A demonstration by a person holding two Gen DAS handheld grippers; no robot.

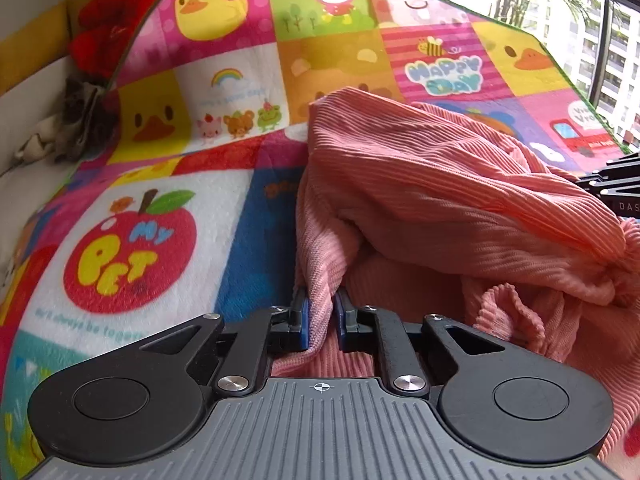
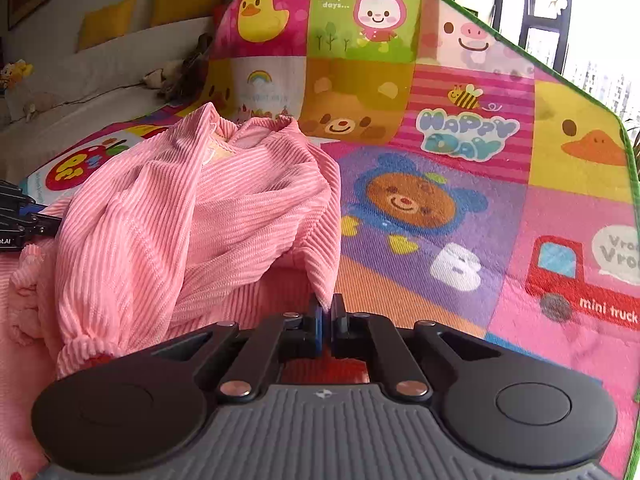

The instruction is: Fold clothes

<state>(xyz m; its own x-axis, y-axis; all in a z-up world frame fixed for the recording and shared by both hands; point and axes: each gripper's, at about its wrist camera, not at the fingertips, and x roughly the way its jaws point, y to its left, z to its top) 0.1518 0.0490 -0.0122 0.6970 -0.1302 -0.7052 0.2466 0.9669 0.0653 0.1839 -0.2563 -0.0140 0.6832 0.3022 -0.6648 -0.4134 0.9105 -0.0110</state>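
On the mat: one pink ribbed garment (image 1: pixel 420 200) is lying bunched on a colourful cartoon play mat (image 1: pixel 132 216), its cloth heaped in loose folds rather than spread flat.
Left gripper (image 1: pixel 320 312): it is pinching a fold along the garment's left edge, the blue pads (image 1: pixel 305 320) pressing the pink cloth from both sides.
Right gripper (image 2: pixel 325 312): its jaws are standing together, nipping the garment's right edge where a thin flap is hanging down to the fingertips.
Garment between the tools: the cloth is rising in a hump between the two grips; in the right wrist view a neck opening (image 2: pixel 240 136) is showing at the top of the hump, and a gathered cuff (image 2: pixel 80 348) is drooping at the lower left.
Containers: I am seeing no box, basket or tray in either view; the mat alone is bearing the garment.
Count: two grippers, one pink garment, one mat.
Around the mat: a red bundle of cloth (image 1: pixel 112 12) is sitting beyond the far left corner, yellow cushions (image 2: pixel 108 20) are leaning on a white sofa (image 2: pixel 80 80), and windows (image 1: pixel 600 20) are letting in daylight at the right.
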